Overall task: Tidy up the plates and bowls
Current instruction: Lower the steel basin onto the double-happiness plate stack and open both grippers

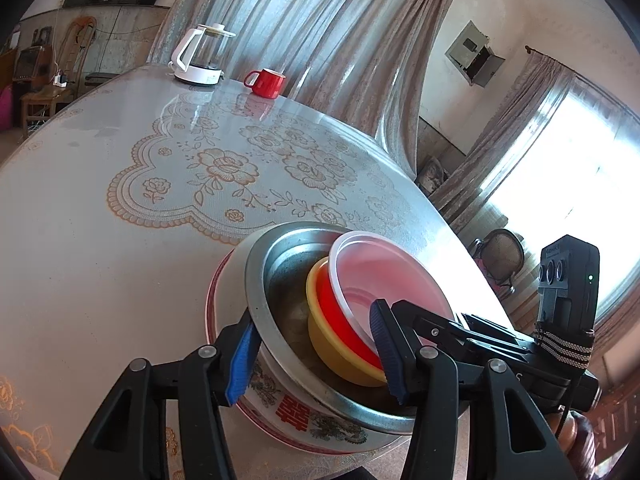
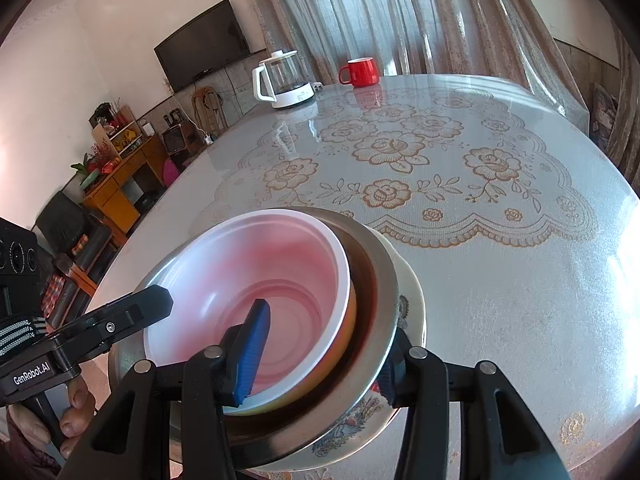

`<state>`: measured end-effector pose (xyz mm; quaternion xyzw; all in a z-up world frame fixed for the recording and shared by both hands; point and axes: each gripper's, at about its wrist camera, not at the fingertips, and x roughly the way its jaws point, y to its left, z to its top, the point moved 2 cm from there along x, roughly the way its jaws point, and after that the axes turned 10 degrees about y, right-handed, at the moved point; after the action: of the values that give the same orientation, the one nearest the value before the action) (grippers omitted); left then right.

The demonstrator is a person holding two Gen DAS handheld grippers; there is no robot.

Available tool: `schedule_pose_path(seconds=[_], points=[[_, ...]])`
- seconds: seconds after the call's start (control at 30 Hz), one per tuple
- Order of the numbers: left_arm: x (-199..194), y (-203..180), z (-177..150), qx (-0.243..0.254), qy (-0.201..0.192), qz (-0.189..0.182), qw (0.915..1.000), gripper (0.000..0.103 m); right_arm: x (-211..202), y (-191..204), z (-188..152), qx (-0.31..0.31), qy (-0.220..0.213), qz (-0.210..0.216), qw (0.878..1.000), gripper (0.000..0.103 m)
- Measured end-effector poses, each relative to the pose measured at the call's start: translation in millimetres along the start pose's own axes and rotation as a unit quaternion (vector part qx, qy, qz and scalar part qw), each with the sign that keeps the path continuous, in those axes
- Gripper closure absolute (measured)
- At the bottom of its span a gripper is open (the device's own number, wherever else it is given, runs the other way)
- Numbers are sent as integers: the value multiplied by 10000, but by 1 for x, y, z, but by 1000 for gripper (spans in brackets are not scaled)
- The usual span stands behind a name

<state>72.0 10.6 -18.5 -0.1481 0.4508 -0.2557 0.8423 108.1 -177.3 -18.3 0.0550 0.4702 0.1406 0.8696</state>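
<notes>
Both grippers, left gripper (image 1: 316, 354) and right gripper (image 2: 320, 354), clamp opposite rims of the nested bowls (image 2: 256, 300) at the table (image 2: 500, 280) edge. Stacking appears done; next, carry the stack level.

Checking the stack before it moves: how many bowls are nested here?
4, nested: floral ceramic bowl outermost, metal bowl inside it, yellow bowl next, white plastic bowl innermost. Something red shows beneath the white one, perhaps a hidden fifth.

Red mug (image 2: 359, 71), gold-flowered tablecloth (image 2: 500, 240), pink bowl (image 2: 280, 280).
</notes>
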Motion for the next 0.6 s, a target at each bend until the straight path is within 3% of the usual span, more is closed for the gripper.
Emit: schedule_pose_path(seconds=[0.2,0.6], points=[[5,-1,-4,60,21,123,9999,49,5,1,-4,-123,8,-153,9998,55],[5,-1,-7,9,71,189,9998,49,8,1,-1,-71,104,-34,9999,54]])
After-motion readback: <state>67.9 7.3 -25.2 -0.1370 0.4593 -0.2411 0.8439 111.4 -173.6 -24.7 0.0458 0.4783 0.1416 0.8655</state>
